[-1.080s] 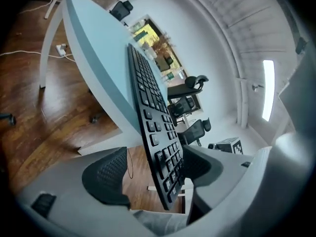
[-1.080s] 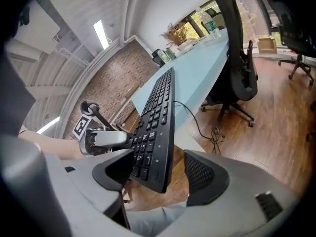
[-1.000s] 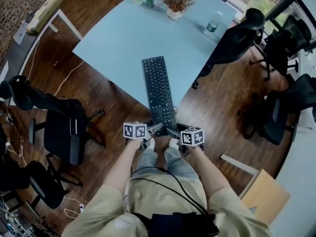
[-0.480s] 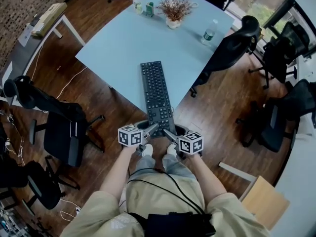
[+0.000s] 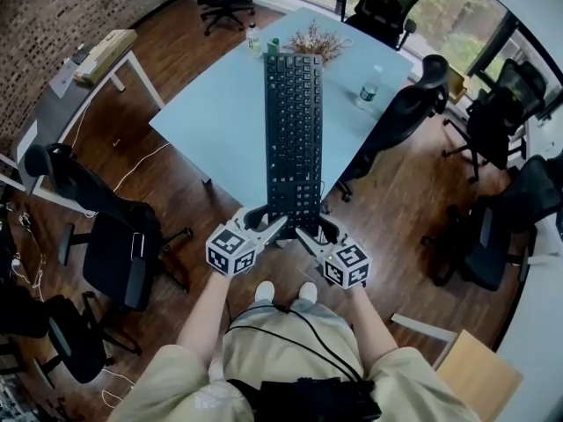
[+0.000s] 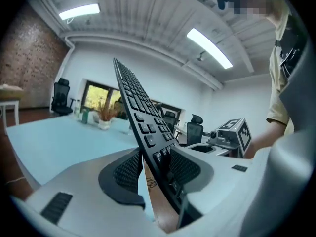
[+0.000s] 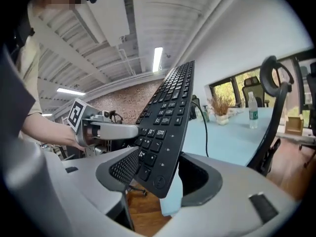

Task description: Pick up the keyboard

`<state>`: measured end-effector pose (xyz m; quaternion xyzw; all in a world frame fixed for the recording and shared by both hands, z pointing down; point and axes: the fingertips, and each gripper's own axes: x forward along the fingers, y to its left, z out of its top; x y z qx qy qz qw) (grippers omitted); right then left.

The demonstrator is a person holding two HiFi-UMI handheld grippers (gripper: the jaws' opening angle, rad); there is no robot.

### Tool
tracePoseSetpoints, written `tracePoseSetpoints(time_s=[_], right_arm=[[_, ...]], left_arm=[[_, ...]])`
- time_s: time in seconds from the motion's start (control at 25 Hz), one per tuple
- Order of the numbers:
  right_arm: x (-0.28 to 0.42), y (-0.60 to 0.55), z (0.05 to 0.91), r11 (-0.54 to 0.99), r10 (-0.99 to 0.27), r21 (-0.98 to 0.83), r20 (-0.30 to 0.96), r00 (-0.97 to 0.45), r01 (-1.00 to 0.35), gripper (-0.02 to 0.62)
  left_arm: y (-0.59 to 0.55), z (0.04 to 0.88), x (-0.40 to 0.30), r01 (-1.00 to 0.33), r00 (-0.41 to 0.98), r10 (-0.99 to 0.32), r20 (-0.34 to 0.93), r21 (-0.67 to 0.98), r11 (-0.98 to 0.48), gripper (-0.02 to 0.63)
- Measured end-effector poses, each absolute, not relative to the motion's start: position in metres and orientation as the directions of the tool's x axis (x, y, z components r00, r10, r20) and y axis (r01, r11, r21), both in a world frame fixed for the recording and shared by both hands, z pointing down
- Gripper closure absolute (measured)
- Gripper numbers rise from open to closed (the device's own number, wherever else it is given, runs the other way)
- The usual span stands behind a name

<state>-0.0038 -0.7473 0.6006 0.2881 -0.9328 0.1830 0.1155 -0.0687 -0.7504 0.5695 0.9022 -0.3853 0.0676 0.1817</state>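
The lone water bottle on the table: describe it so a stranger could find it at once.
Find the pale blue table in the middle of the room. At its right edge, by a black chair, stands a clear bottle. Unlike the other bottle beside a green cup at the far end, it stands alone.
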Motion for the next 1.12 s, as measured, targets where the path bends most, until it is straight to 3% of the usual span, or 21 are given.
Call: tracePoseSetpoints(time_s=[0.4,1.12], right_arm=[[0.007,-0.759,0.474,0.834,-0.552,0.04,0.088,-0.829,-0.55,0.319],[0.01,-0.75,0.442,0.83,-0.553,0.095,0.018,-0.833,-0.549,0.337]], left_arm=[[-0.744,0.444,-0.061,-0.759,0.651,-0.759,0.021,0.036,-0.65,0.446],[-0.724,0.409,-0.051,-0.75,0.661,-0.75,-0.034,-0.028,-0.66,0.48]])
